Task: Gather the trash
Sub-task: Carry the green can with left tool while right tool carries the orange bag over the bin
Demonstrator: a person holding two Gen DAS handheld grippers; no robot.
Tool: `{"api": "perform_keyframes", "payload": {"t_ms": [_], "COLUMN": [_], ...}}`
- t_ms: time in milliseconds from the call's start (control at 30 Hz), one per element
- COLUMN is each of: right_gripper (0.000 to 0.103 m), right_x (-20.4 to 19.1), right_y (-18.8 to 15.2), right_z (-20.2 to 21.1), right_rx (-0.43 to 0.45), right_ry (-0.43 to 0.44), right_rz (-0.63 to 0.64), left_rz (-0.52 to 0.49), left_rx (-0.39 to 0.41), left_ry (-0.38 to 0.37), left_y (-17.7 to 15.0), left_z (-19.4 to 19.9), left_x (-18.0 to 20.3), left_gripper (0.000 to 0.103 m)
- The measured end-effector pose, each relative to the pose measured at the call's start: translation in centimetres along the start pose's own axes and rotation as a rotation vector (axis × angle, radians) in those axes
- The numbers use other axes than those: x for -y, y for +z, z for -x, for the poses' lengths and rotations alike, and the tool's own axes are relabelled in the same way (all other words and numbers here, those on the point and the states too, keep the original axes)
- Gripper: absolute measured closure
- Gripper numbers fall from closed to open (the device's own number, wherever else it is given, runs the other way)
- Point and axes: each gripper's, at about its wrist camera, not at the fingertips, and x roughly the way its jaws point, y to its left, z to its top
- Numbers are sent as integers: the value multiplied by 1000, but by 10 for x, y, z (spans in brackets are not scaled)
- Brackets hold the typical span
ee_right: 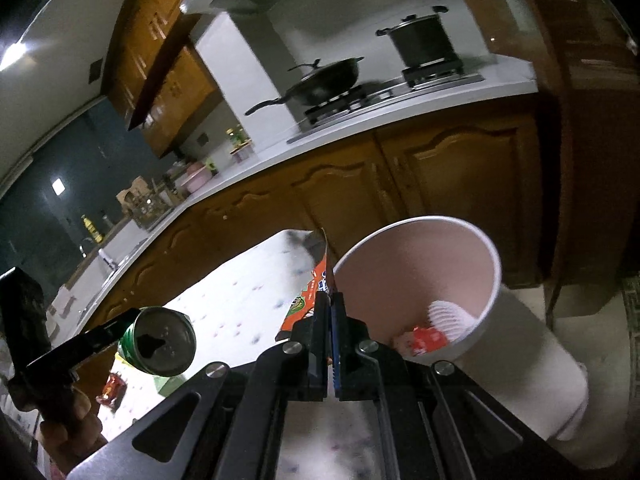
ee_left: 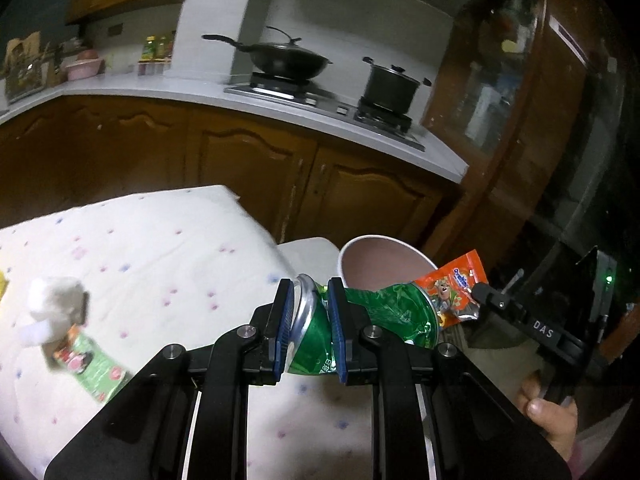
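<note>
My left gripper (ee_left: 308,292) is shut on a crushed green can (ee_left: 384,312) and holds it above the table's right edge, just left of a white bin (ee_left: 360,248). The can's top shows in the right wrist view (ee_right: 164,338). My right gripper (ee_right: 330,300) is shut on an orange snack wrapper (ee_right: 306,300), held edge-on next to the bin (ee_right: 532,360); the wrapper also shows in the left wrist view (ee_left: 452,288). The bin holds a red packet (ee_right: 428,338) and a white paper piece (ee_right: 448,314).
The table (ee_left: 160,248) has a white dotted cloth. On it lie crumpled white tissue (ee_left: 52,308), a green-and-red wrapper (ee_left: 94,364) and a red wrapper (ee_right: 112,390). Behind are wooden cabinets (ee_left: 248,164), a counter with a wok (ee_left: 288,58) and a pot (ee_left: 390,88).
</note>
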Motion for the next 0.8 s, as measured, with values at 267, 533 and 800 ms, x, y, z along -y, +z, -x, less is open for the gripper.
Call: {"api": "perform_keyframes", "payload": {"t_ms": [267,533,800], "right_gripper": [102,102,102], "right_x": [37,65,83], "right_y": [11,20,25], "right_z": [-2,-20,-36], "right_rx": [14,-15,-40], "right_ry": [-44,-67,-78], "right_rz": [-34,-55,-68], "left_rz": [-47,-86,-129], "left_rx": [-34,-74,-141], "left_ry": [-27,-34,-27], "left_y": [16,25,20], "left_z": [-48,-100,-146], "left_x": [37,72,92], "left_gripper": [87,87,87]}}
